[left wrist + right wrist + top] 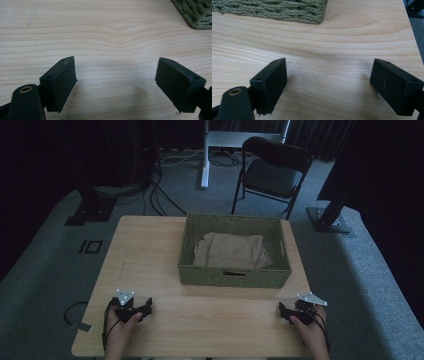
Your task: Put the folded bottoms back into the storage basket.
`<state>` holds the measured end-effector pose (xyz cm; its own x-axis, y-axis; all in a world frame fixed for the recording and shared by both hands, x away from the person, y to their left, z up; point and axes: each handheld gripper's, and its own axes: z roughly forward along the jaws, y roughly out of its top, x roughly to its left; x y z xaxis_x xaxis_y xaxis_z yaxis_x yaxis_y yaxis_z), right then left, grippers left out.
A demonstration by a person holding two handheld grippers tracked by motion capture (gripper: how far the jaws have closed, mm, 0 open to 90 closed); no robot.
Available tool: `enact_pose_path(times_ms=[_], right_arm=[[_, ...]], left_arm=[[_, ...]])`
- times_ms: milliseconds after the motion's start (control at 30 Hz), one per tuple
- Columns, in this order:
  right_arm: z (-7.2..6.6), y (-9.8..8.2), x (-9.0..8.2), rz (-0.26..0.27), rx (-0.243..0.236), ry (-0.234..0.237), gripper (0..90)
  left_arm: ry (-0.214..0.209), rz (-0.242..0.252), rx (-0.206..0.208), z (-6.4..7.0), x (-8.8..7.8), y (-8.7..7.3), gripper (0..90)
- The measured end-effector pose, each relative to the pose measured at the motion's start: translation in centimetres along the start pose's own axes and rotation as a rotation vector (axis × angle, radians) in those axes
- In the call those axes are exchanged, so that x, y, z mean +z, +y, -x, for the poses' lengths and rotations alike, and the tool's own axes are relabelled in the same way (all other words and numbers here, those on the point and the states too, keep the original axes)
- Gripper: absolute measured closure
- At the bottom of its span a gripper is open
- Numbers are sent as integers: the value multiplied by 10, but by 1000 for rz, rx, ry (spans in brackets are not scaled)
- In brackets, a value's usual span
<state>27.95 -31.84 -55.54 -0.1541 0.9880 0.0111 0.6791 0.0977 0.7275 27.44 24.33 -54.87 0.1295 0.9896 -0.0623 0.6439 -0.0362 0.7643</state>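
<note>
Judging the crumpled beige cloth [232,251] inside the green woven basket [234,276]: soft, light (I'd pinch a raised fold); both grippers' jaws stand wide, empty.

Green woven basket [234,275] holding beige cloth [232,251], wooden table [150,250], two grippers at near edge

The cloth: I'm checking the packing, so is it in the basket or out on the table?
In: the cloth lies crumpled inside the basket.
</note>
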Motion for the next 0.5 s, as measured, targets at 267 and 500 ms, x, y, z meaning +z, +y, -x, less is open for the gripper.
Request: enact_pose_path(times_ms=[267,500], right_arm=[[0,0,0,-1,3,-3,132],[0,0,0,0,3,-2,131]], left_arm=[[37,-43,-46,-6,1,-1,179],[71,-51,-42,-5,2,0,179]])
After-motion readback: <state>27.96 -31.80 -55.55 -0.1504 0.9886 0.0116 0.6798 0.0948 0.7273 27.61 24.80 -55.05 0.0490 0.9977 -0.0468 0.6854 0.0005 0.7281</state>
